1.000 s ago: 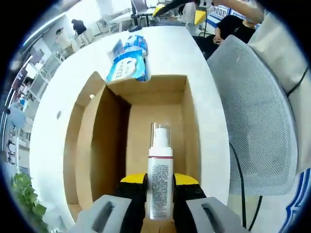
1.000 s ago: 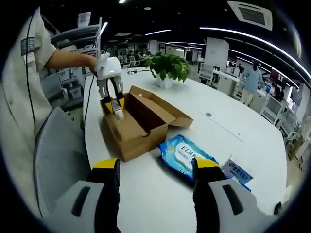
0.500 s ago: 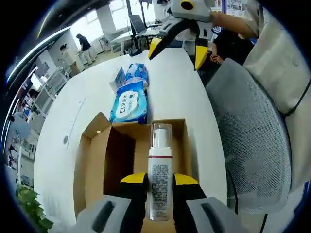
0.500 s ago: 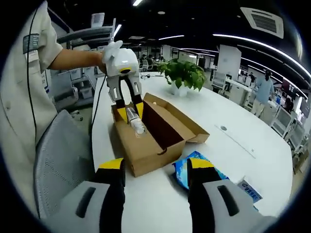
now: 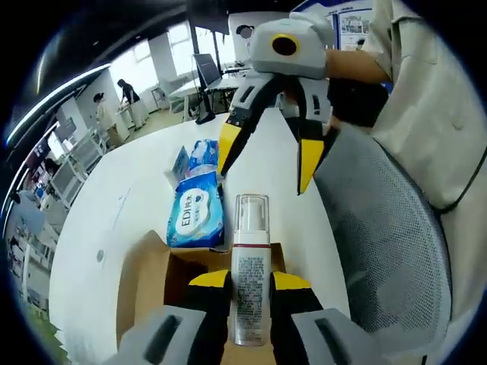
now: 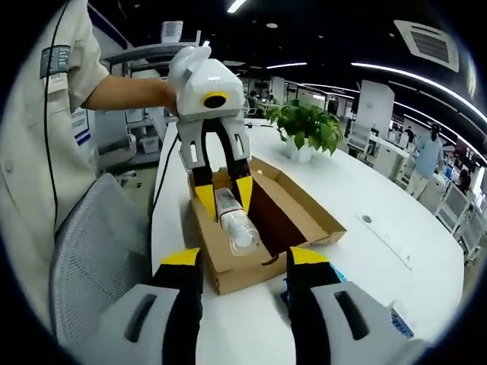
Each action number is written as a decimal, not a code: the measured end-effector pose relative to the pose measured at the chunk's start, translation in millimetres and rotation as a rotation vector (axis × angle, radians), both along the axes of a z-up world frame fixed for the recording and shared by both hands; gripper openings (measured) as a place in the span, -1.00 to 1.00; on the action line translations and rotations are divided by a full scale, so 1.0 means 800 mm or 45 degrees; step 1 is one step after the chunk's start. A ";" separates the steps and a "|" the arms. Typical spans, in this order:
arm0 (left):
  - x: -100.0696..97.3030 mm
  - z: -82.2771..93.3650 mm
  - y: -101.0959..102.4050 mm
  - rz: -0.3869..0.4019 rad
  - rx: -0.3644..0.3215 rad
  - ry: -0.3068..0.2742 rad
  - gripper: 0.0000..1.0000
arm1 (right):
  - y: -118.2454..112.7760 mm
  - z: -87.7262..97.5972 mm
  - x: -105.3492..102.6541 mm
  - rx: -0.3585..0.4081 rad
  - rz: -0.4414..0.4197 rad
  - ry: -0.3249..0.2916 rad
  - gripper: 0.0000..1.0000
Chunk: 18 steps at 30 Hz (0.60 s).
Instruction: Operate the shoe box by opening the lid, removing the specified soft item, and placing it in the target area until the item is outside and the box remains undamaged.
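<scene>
In the left gripper view, the left gripper [image 5: 250, 283] is rising from six o'clock with its yellow-tipped jaws clamping a white pump bottle [image 5: 249, 280], which is standing upright between them with its clear cap pointing toward twelve. Just beyond the jaws, the open cardboard shoe box [image 5: 148, 272] is lying below the bottle, its flap spreading toward nine o'clock on the white table [image 5: 129, 198]. Farther toward eleven o'clock, a blue wet-wipes pack [image 5: 196, 220] is touching the far edge of the box, with a second blue pack [image 5: 202, 154] lying beyond it. At one o'clock, the right gripper [image 5: 263, 156] is hanging over the table with its jaws spread apart and nothing between them. A grey mesh chair [image 5: 388, 251] is sitting at three o'clock.

In the right gripper view, the right gripper [image 6: 242, 262] is showing its parted jaws at six o'clock. Beyond them, the shoe box [image 6: 293, 217] is sitting open at the centre, and the left gripper [image 6: 222, 197] is holding the bottle [image 6: 235, 224] tilted above the box's near end. A potted plant [image 6: 306, 129] is standing farther off at one o'clock.
</scene>
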<state>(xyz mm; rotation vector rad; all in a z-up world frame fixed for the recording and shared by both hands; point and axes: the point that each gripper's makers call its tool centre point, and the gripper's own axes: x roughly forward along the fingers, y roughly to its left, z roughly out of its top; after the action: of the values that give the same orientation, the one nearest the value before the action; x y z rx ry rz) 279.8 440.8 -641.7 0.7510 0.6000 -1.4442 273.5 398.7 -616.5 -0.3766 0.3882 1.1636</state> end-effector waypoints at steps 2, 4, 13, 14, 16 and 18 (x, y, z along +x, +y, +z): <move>-0.001 0.002 -0.006 -0.016 -0.015 -0.002 -0.63 | 0.002 0.001 0.001 -0.002 0.011 -0.009 -0.25; -0.002 0.005 -0.010 -0.024 -0.036 -0.001 -0.63 | 0.003 0.004 0.002 -0.001 0.020 -0.019 -0.31; -0.005 0.022 -0.023 -0.019 -0.148 0.007 -0.63 | 0.012 0.018 0.003 0.010 0.067 -0.068 -0.59; -0.005 0.023 -0.023 -0.014 -0.158 0.011 -0.63 | 0.012 0.018 0.004 -0.003 0.076 -0.077 -0.59; -0.005 0.024 -0.023 -0.011 -0.168 0.009 -0.63 | 0.013 0.018 0.004 -0.013 0.085 -0.086 -0.59; -0.003 0.024 -0.023 -0.010 -0.172 0.000 -0.63 | 0.013 0.018 0.005 -0.028 0.098 -0.099 -0.60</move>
<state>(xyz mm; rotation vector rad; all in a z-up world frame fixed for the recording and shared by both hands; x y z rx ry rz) 277.4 422.3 -622.8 0.6479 0.4946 -1.4762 277.2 409.1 -602.4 -0.4582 0.3211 1.2167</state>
